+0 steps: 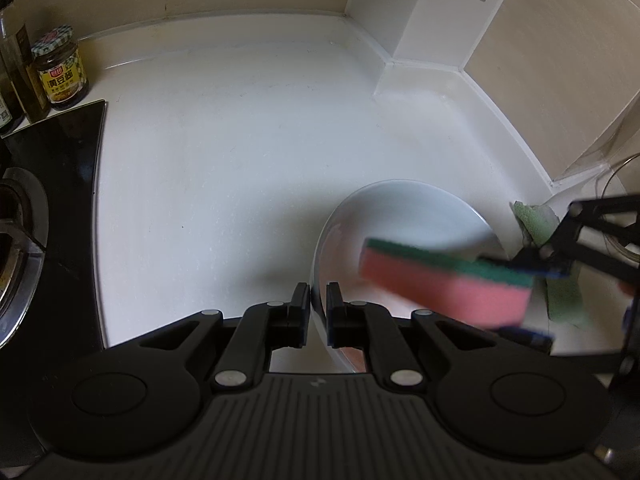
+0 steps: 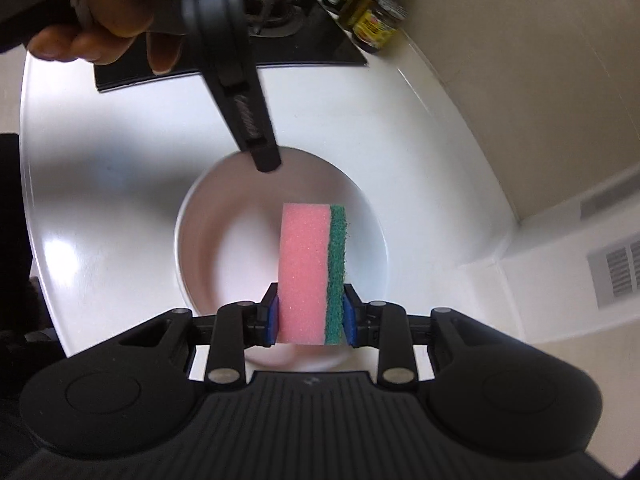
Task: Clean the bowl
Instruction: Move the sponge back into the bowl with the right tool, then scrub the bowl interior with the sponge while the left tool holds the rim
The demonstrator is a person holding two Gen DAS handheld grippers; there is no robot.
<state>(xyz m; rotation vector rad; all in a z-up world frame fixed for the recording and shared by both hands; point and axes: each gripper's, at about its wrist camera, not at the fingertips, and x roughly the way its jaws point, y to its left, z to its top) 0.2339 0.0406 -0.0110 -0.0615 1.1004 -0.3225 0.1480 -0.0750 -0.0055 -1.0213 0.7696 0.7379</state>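
There is 1 white bowl [image 1: 404, 216] on the white counter [image 1: 224, 152], and everything else is placed from it. 2 grippers are at work on it. The left gripper [image 1: 318, 312] has its 2 fingers pressed on the bowl's near rim, 1 inside the wall and 1 outside, pinching it. In the right wrist view that gripper's finger [image 2: 256, 136] comes down onto the bowl's far rim, with a hand [image 2: 108, 8] above it. The right gripper [image 2: 310, 316] clamps 1 sponge [image 2: 312, 272], pink with a green scouring layer, between its blue pads [image 2: 273, 320]; the sponge stands on edge over the bowl's hollow, and whether it touches the inside cannot be told.

Left of the bowl in the left wrist view lies 1 black stove top [image 1: 56, 168], with 1 burner [image 1: 16, 232] cut off by the frame edge. Beyond it stand 1 jar with a yellow label [image 1: 60, 66] and at least 2 dark bottles [image 1: 16, 64], partly cropped. Right of the bowl sits 1 green cloth [image 1: 536, 220], half hidden behind the right gripper's linkage. The sponge and the right gripper are blurred in that view. A round glass rim at the far right is too cut off to identify.
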